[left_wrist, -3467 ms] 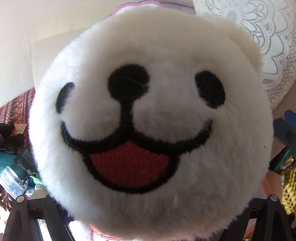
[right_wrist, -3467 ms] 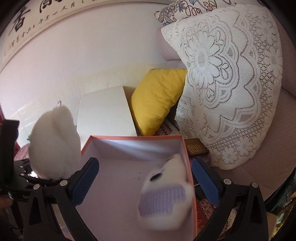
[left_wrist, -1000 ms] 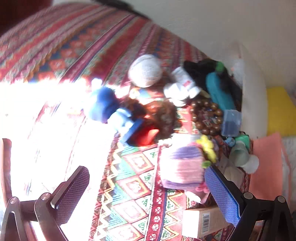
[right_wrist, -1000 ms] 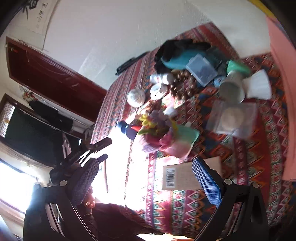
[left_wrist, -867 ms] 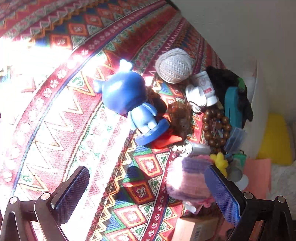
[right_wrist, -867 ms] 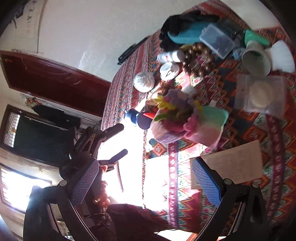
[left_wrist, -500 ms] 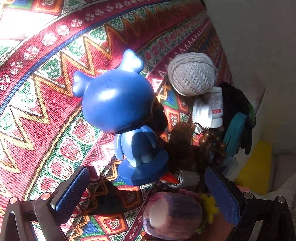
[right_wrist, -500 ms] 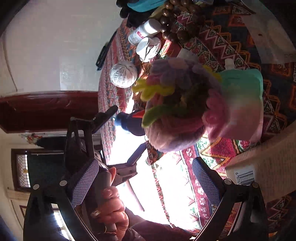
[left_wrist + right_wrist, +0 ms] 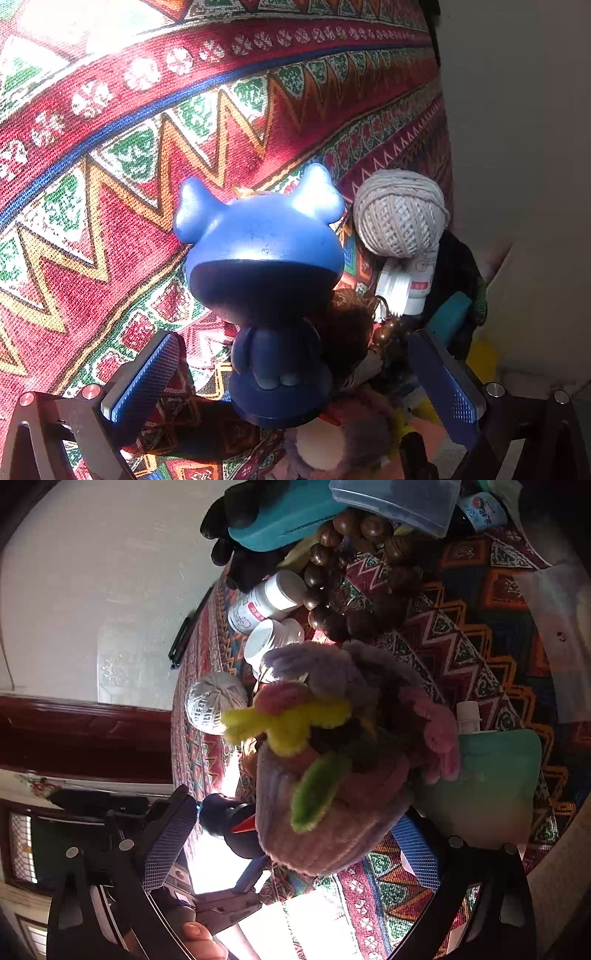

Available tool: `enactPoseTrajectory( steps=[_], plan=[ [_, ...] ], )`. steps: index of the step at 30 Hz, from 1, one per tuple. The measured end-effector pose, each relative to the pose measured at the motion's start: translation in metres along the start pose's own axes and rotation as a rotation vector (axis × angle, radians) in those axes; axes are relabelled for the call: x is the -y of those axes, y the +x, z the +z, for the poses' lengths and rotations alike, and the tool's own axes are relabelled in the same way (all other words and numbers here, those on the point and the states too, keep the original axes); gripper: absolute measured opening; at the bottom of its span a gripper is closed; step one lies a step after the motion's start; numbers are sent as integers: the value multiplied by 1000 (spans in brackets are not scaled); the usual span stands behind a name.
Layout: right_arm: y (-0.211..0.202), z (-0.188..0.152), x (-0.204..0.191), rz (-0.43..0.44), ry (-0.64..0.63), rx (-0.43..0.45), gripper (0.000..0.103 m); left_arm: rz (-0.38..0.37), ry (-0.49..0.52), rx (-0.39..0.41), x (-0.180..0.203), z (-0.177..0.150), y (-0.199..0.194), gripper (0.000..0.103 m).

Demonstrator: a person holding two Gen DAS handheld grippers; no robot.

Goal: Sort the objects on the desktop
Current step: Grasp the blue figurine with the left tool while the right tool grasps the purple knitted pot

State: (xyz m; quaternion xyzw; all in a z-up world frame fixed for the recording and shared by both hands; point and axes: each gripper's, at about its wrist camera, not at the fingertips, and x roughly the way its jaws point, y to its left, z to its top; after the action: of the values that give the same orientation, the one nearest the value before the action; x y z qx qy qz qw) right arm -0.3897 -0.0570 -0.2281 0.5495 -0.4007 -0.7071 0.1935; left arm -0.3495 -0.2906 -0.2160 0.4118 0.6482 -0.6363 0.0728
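With my left tongs [image 9: 291, 380] spread wide around the blue figurine [image 9: 264, 280], standing on the table [image 9: 110, 147] beside the twine ball [image 9: 400, 214], I should centre, then close on its body. Right tongs [image 9: 291, 845] straddle the plush basket [image 9: 332, 794], empty.

A lived-in room of a home. A woven red patterned cloth [image 9: 155, 122] covers the table, crowded with household odds and ends: a ball of twine [image 9: 400, 214], pill bottles [image 9: 266, 600], wooden prayer beads [image 9: 351, 528], a fuzzy pipe-cleaner flower pot [image 9: 332, 775] and a blue toy figurine [image 9: 266, 266]. A plain plastered wall [image 9: 103, 561] and dark red wooden door frame [image 9: 81, 734] stand behind.
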Motion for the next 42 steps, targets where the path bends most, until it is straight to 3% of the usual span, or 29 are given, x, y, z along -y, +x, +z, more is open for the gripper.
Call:
enactPoseTrajectory(
  steps=[1, 2, 4, 6, 7, 10, 14, 17, 20, 25, 28, 31, 32, 34, 36, 38, 40, 42],
  plan=[
    [-1, 1, 1, 3, -5, -3, 89, -5, 10, -3, 2, 0, 0, 100],
    [-2, 1, 1, 5, -11, -5, 70, -8, 27, -6, 4, -1, 0, 100],
    [-1, 2, 6, 60, -6, -38, 65, -7, 66, -7, 7, -3, -3, 99],
    [-5, 0, 10, 110, 7, -58, 64, -22, 88, -20, 9, -3, -1, 75],
    [-8, -1, 11, 127, 7, -65, 64, -38, 79, -42, 8, -2, 3, 39],
    [-15, -8, 10, 146, -19, -98, 64, -84, 56, -85, 5, 1, 12, 38],
    [-23, -17, 6, 153, -57, -122, 63, -71, 132, -41, 26, -6, 10, 34],
    [-36, -20, -2, 156, -103, -113, 62, -104, 178, -20, 39, -18, 1, 32],
    [-58, -23, -10, 166, -145, -96, 61, -111, 235, -2, 55, -34, -13, 21],
    [-89, -31, -18, 189, -191, -73, 60, -118, 323, 25, 77, -61, -43, 20],
    [-104, -34, -12, 195, -190, -68, 60, -133, 357, 20, 77, -71, -61, 5],
    [-107, -41, -5, 159, -200, -75, 60, -93, 378, -3, 57, -82, -70, 6],
    [-108, -49, -1, 120, -225, -76, 60, -68, 364, -15, 39, -84, -68, 11],
    [-109, -65, 5, 39, -283, -74, 61, -42, 315, -47, 13, -85, -63, 29],
    [-108, -73, 5, -46, -376, -59, 60, -27, 296, -55, 9, -89, -60, 38],
    [-100, -79, 4, -133, -482, -51, 60, 5, 289, -39, 11, -92, -57, 76],
    [-94, -84, 1, -185, -560, -43, 60, 59, 273, -15, 9, -91, -55, 87],
    [-85, -86, 0, -201, -609, -53, 60, 94, 217, -11, -7, -83, -48, 92]
  ],
)
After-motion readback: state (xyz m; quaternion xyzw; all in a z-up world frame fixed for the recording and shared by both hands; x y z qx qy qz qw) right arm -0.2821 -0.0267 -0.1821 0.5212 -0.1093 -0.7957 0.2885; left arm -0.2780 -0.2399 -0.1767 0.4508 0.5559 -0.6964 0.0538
